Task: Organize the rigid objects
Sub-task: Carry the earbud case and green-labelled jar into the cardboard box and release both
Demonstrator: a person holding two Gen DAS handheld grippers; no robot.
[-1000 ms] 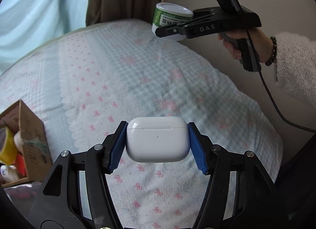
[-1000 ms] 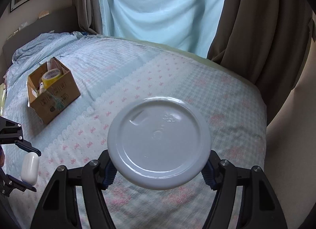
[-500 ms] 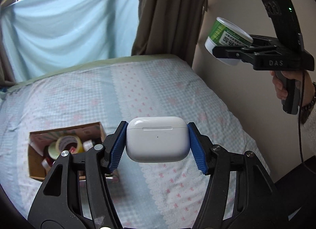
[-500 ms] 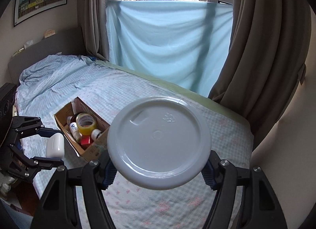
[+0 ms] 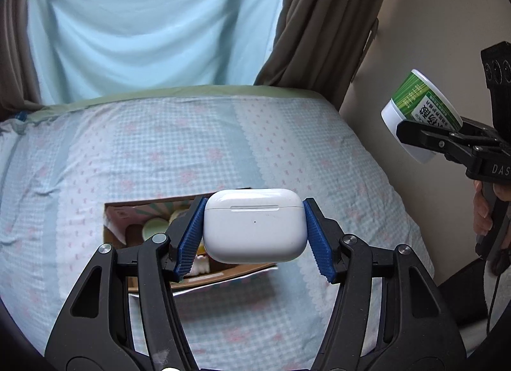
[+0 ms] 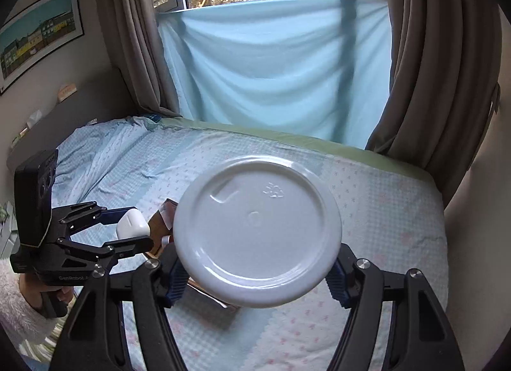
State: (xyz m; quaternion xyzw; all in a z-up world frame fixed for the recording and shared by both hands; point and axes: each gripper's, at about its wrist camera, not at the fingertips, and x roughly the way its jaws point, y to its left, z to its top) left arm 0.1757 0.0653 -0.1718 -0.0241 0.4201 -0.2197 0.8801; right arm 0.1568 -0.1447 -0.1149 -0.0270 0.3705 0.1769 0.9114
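Note:
My left gripper is shut on a white earbud case and holds it in the air above an open cardboard box with several small items inside, on the bed. In the right wrist view the same gripper and the case show at the left. My right gripper is shut on a white jar with a green label; its round white base fills the right wrist view and hides most of the box.
The bed has a light blue checked sheet with pink bows. A blue cloth hangs over the window between brown curtains. A beige wall runs along the bed's right side.
Both grippers have swung toward the window and the box. The box, at the left edge a second ago, now lies right under the earbud case. Both grips are unchanged.

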